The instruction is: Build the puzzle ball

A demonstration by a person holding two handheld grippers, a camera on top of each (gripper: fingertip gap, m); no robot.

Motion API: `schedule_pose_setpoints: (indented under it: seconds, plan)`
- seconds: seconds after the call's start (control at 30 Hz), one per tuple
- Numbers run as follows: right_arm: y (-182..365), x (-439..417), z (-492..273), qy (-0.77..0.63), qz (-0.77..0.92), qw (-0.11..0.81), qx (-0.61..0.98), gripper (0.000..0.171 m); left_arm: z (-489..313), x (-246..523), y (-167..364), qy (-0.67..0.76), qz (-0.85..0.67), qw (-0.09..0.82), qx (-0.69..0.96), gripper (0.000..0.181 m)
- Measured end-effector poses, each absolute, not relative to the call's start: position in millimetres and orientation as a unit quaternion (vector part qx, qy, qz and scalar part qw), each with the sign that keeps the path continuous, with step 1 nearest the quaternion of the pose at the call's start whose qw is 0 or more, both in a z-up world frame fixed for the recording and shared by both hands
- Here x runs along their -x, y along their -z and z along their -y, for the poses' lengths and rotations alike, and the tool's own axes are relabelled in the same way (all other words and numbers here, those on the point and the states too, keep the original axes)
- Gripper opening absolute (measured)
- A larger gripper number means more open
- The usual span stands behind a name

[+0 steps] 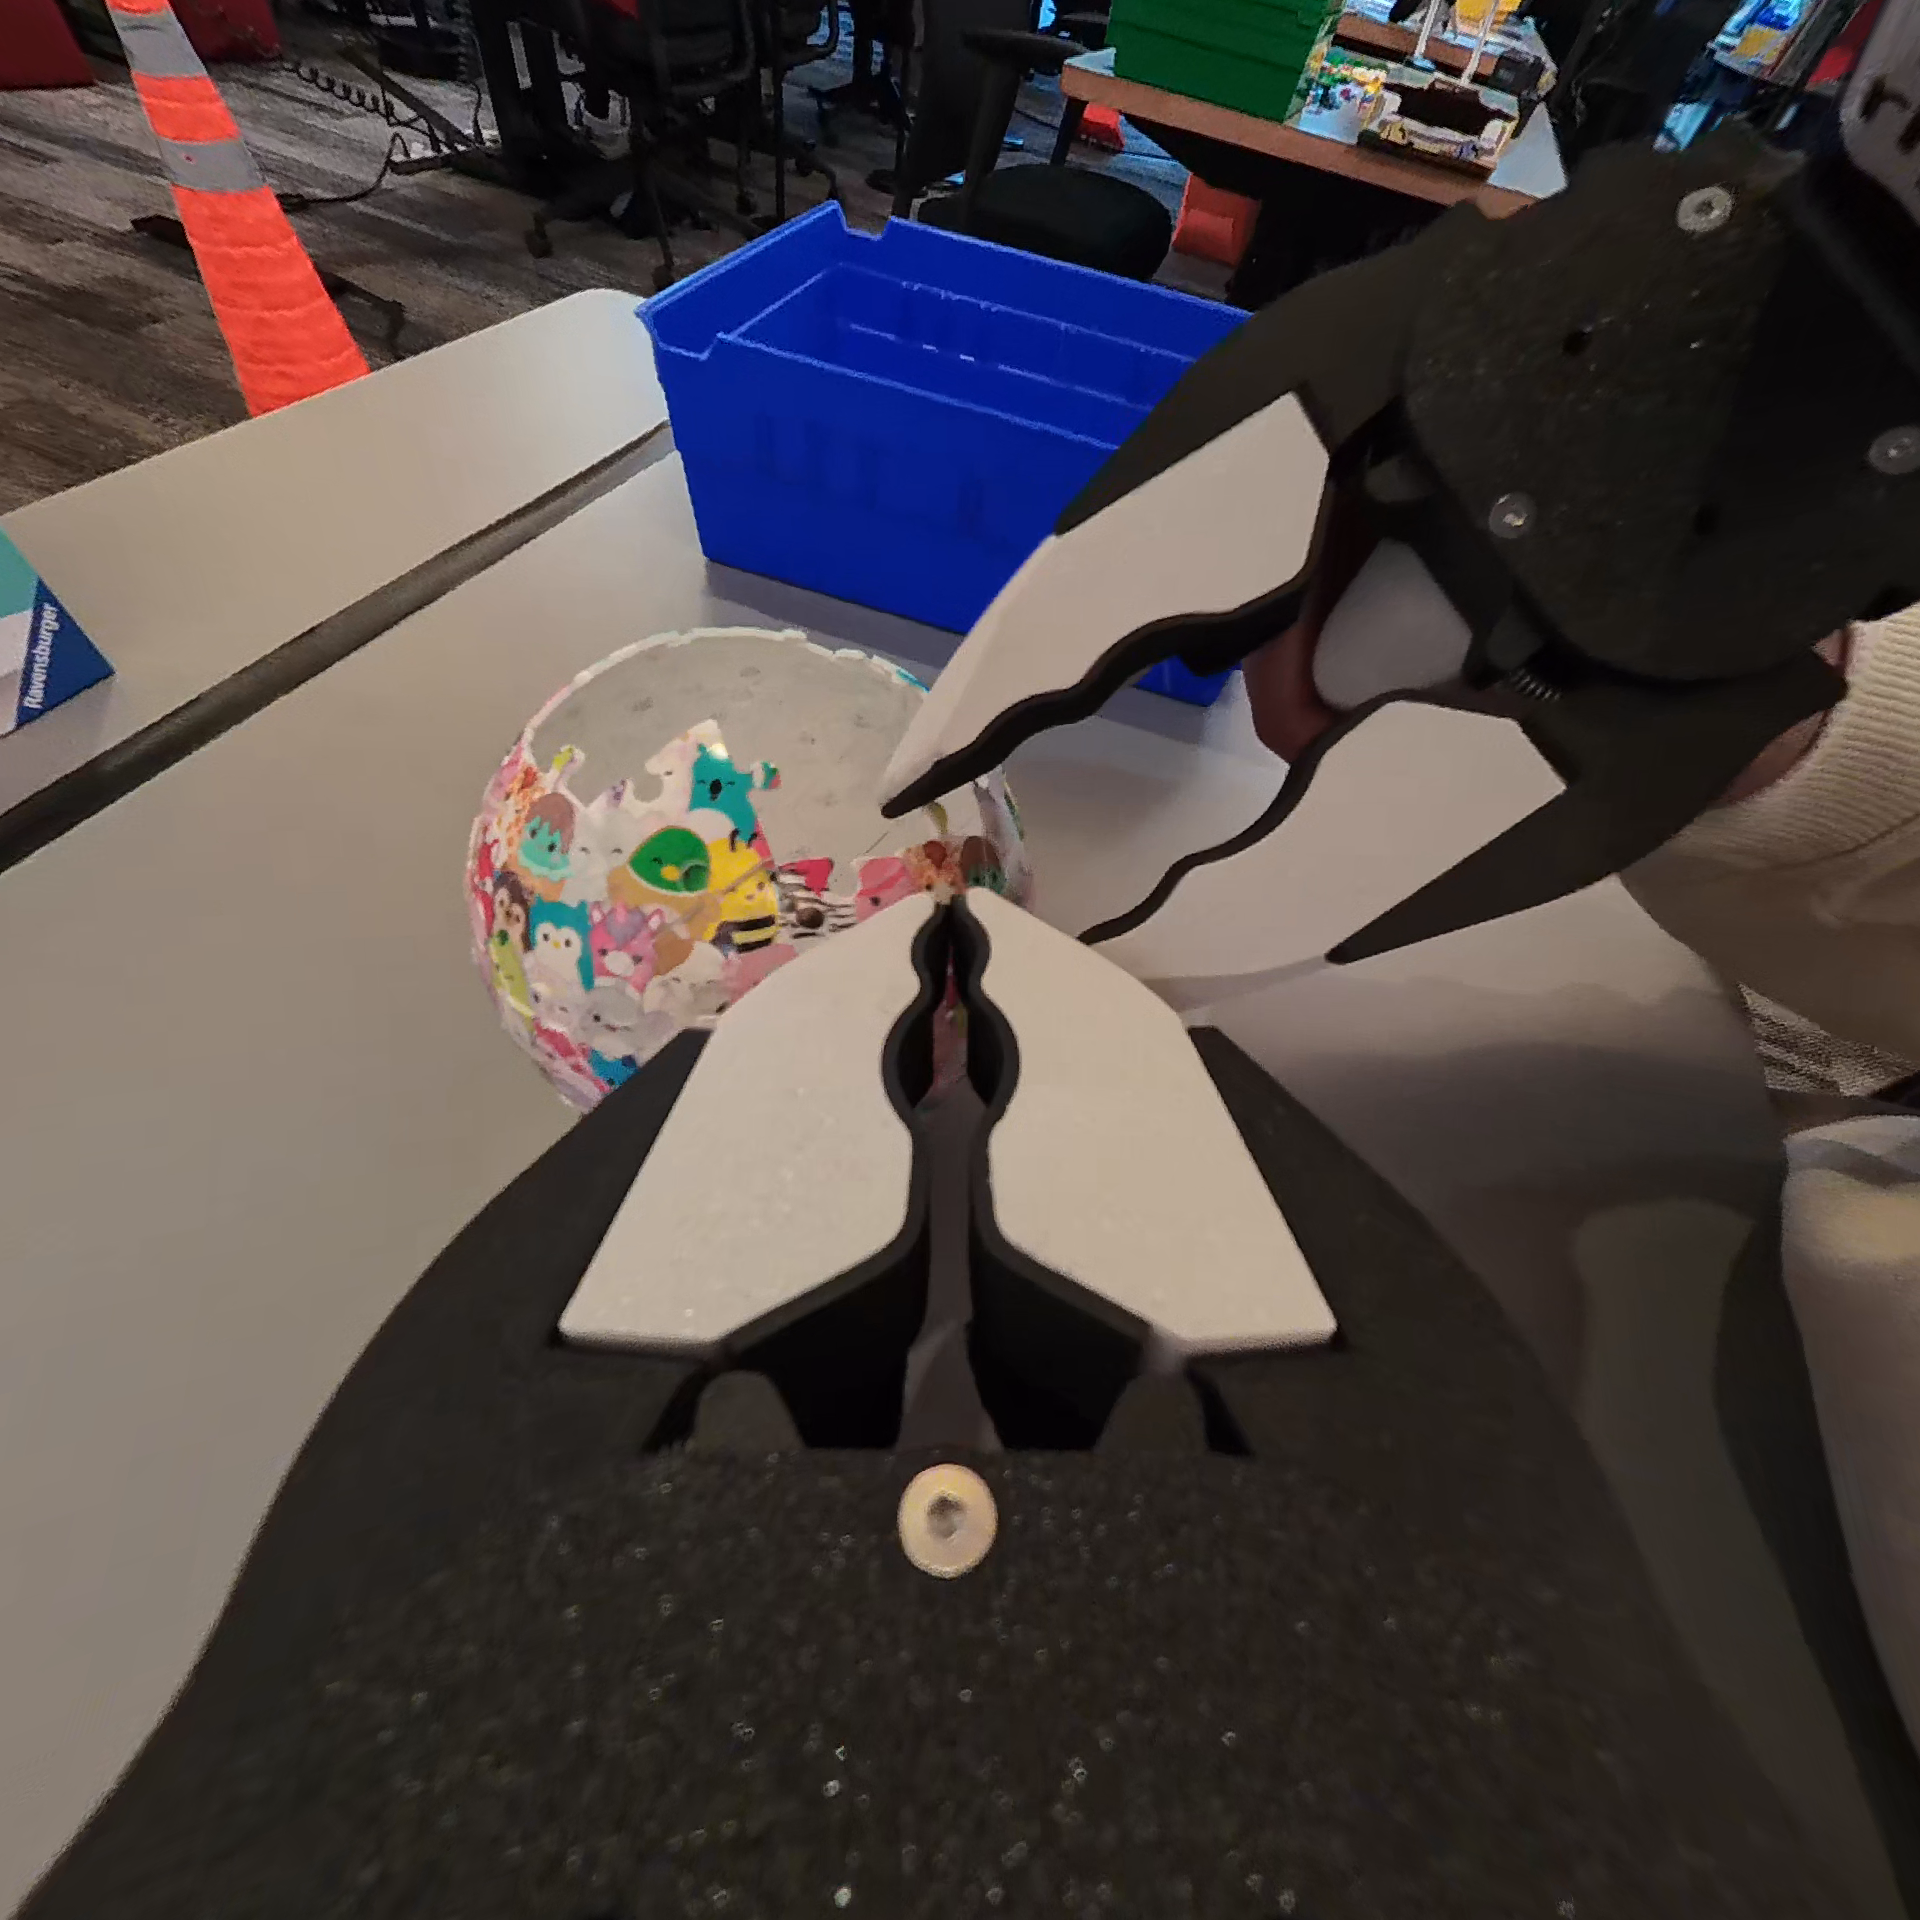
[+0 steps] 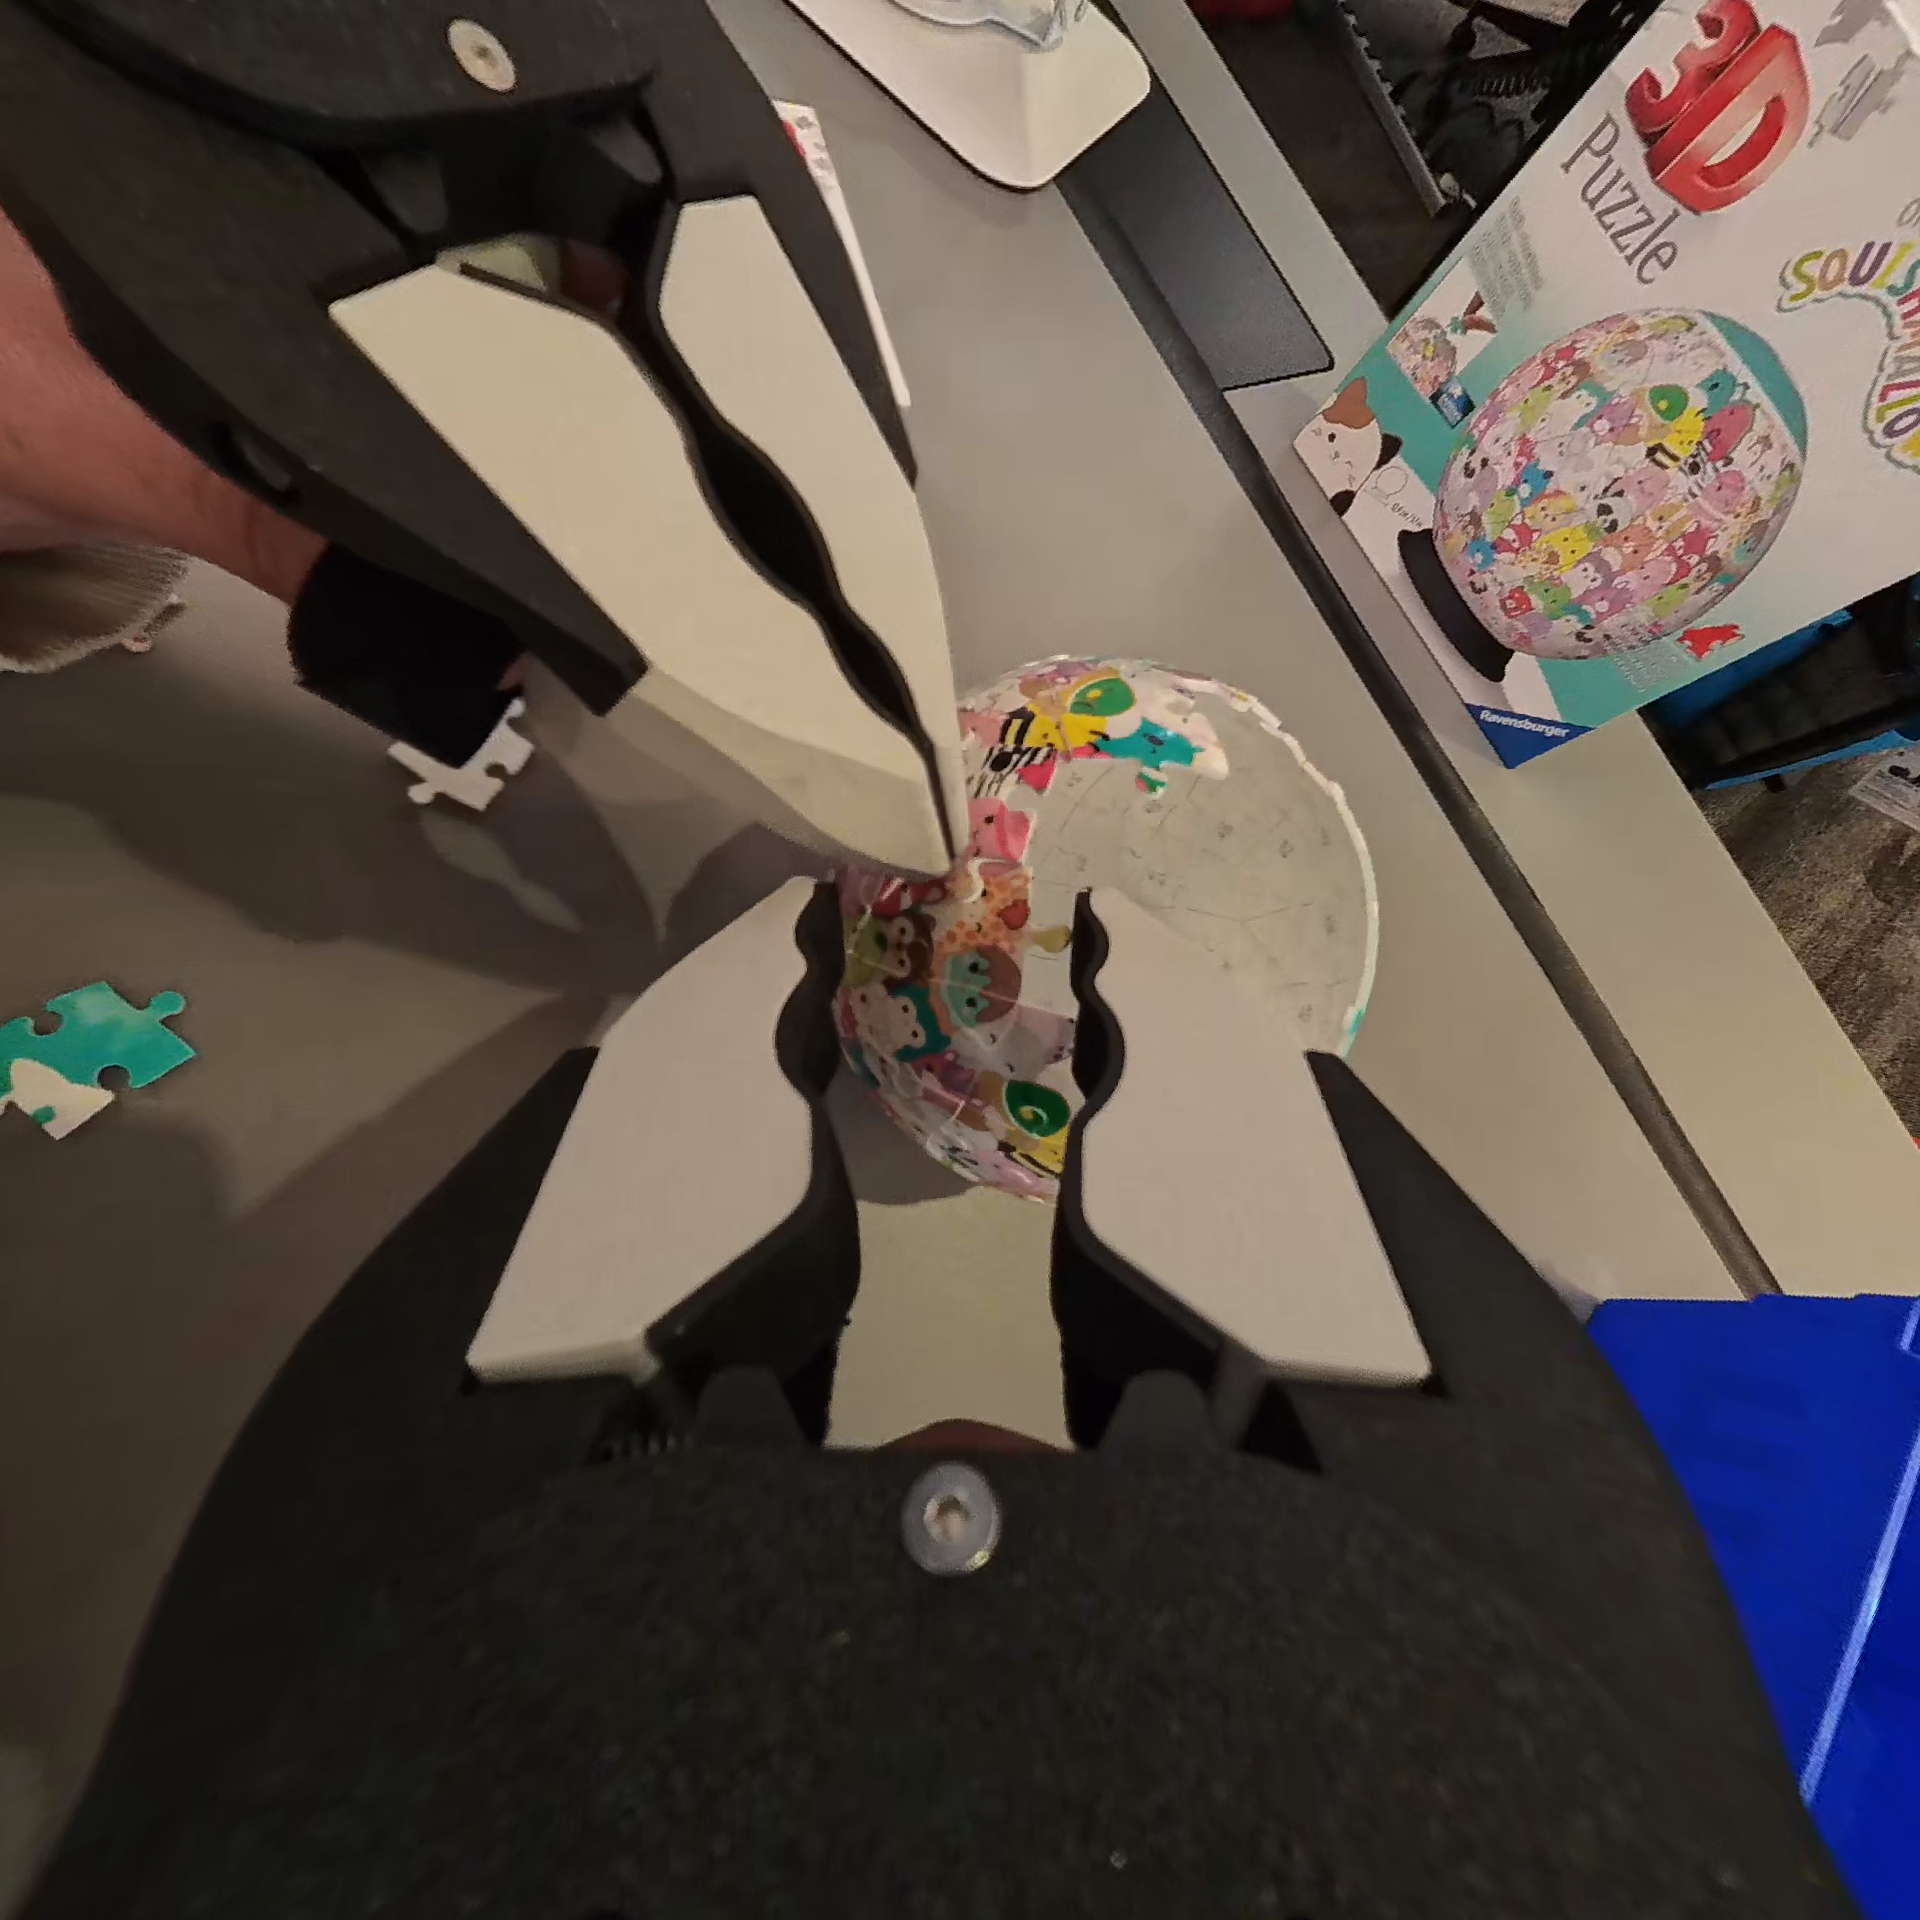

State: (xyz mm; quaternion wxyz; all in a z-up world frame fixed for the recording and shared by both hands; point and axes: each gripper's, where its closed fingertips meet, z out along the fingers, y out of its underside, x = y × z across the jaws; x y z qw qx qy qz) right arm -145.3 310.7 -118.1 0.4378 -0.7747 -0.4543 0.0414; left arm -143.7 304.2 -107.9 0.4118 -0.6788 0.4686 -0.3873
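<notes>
Grey table [image 2: 1018,436] bears puzzle ball [image 2: 1226,831], blue bin [image 1: 894,436], puzzle box [image 2: 1621,436], loose pieces [image 2: 88,1049].

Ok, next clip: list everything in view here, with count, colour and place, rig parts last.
puzzle ball: one, multicoloured, part-built with an open gap, on the table between both grippers
loose puzzle pieces: two, teal and white, on the table beside the ball
puzzle box: one, white and teal, far table edge
bin: one, blue, behind the ball
table: one, grey
traffic cone: one, orange, on the floor
left gripper: shut, tips at the ball's rim; whether it pinches the rim, cannot tell
right gripper: open, around the ball's edge
</notes>
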Motion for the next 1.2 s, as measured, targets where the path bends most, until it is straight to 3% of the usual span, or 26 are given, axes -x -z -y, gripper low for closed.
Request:
schedule_pose_setpoints:
  seconds: [1.2]
  plan:
    - [119.6, 145.4, -309.6, -0.041, 0.462, 0.433, 0.773, 0.041, -305.2, 146.6, 111.6, 0.375, -0.470, 0.410, 0.686, 0.000]
